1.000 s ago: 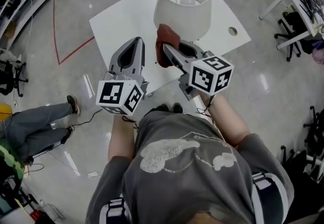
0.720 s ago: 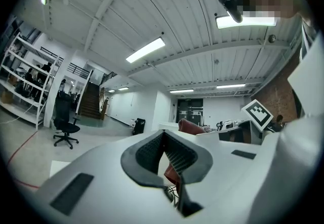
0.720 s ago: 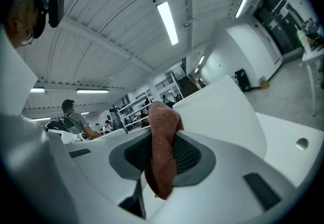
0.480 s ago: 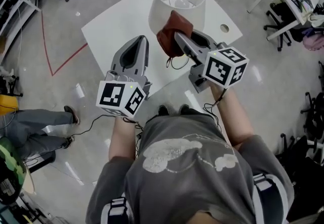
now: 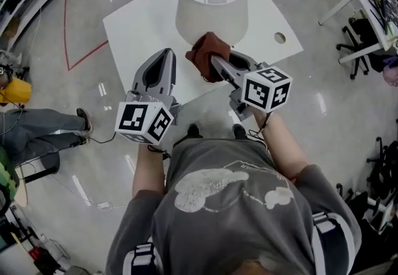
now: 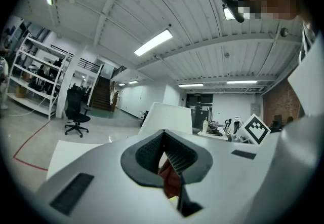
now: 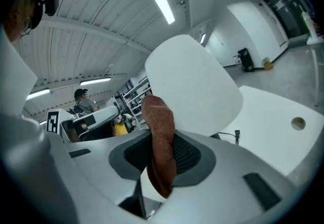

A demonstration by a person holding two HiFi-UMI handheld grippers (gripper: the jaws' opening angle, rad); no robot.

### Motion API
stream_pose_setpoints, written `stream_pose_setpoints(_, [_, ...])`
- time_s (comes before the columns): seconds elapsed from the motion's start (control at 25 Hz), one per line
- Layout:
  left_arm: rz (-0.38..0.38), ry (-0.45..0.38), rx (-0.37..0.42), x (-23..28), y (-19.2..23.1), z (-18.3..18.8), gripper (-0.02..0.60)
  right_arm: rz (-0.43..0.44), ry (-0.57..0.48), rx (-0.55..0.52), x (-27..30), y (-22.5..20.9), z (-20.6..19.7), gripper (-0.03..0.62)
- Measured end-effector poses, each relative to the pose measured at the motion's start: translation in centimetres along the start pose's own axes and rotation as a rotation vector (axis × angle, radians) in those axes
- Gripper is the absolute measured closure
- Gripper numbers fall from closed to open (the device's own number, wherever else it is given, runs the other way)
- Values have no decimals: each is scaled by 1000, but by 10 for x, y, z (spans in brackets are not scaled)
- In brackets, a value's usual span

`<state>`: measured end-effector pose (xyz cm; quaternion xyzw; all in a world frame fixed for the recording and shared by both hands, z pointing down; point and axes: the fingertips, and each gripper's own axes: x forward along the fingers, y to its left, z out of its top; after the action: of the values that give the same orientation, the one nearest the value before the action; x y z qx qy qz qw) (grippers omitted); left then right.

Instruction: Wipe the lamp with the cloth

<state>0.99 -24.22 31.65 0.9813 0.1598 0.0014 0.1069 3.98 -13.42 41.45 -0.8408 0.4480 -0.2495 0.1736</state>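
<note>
A white lamp shade [image 5: 211,3] stands on the white table [image 5: 140,25], with its bulb showing inside. My right gripper [image 5: 213,59] is shut on a rust-red cloth [image 5: 203,55], which presses against the near lower rim of the shade. In the right gripper view the cloth [image 7: 159,142] hangs from the jaws in front of the shade [image 7: 195,88]. My left gripper [image 5: 165,53] hovers just left of the cloth with its jaws shut and nothing in them. Through the left gripper [image 6: 163,133] the cloth [image 6: 170,181] and the shade [image 6: 167,115] show behind.
The table has a round cable hole [image 5: 280,37] at its right side and a cord [image 7: 236,134] under the shade. A seated person's legs [image 5: 37,134] are at the left, office chairs [image 5: 354,50] and desks at the right. Red floor tape [image 5: 84,59] runs left of the table.
My right gripper carried the cloth to the right across the near side of the shade, then down to its lower rim. The left gripper has hardly moved.
</note>
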Motion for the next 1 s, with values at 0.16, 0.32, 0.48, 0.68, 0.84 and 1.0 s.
stream_pose_setpoints(0.16, [76,5,-25,-3,-6,-15,574,37,72,-14,-3,-13,-15,502])
stream_pose_setpoints(0.32, [130,25,-26,-7,-28,-35,574,69,94,-30,-18,-26,-18,502])
stream_pose_setpoints(0.48, [177,11,-27,-11,-49,-40,574,154,108,-48,-32,-21,-11,502])
stream_pose_setpoints(0.68, [217,-59,23,-12,-68,-13,574,286,63,-121,-45,6,26,502])
stream_pose_setpoints(0.84, [262,-110,120,-8,-85,12,574,343,-1,-151,-50,15,67,502])
stream_pose_setpoints(1.0, [252,-144,139,6,-109,24,574,356,-36,-150,-55,9,94,502])
